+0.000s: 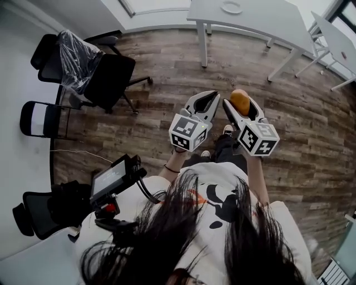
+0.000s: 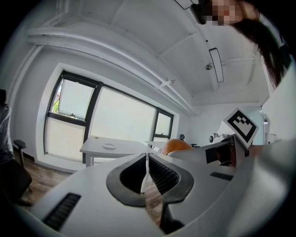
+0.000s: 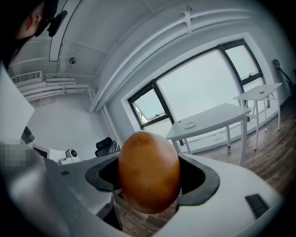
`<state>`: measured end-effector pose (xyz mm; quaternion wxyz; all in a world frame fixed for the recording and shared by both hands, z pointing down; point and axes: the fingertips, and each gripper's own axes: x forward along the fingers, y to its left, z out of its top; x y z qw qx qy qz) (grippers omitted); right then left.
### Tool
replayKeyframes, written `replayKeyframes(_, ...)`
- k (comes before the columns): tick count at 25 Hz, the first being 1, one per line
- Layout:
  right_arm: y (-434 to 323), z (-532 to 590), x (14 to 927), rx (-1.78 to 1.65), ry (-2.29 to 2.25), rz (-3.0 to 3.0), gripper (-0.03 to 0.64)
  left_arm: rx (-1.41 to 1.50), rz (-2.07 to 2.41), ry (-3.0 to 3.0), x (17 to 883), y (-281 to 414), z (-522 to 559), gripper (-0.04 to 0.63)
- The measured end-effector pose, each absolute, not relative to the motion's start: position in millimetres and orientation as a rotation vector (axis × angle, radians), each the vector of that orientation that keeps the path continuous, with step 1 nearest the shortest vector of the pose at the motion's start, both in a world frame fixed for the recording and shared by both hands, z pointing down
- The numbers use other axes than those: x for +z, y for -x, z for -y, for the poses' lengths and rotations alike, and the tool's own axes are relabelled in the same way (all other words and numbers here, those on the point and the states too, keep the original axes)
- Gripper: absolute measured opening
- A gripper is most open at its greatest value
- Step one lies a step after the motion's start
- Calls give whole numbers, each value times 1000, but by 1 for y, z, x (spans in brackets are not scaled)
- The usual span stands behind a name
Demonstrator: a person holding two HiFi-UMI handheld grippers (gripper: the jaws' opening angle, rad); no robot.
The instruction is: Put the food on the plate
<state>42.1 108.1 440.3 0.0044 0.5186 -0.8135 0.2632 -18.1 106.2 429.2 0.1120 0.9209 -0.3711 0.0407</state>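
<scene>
**A:** The right hand-held gripper is clamped on the food, an egg-shaped, orange-brown lump with smooth skin, carried at chest height.

**B:** And the left?

**A:** The left hand-held gripper has its ribbed dark pads pressed together, with nothing between them.

**B:** Where's the plate?

**A:** The plate is small, round and white, on the white worktop, well apart across the wood-plank floor. That rounded skin looks slippery, so I'd squeeze evenly, carry it level, and release only once it touches the plate.
</scene>
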Motion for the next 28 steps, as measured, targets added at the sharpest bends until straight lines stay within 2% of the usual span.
replayKeyframes(10, -59, -58, 432, 808, -1594, 2582, 368, 100, 1145, -2688, 424, 10, -65, 6)
replayKeyframes(28, -172, 101, 424, 828, -1551, 2649, 368, 182, 1189, -2736, 411, -114, 92, 6)
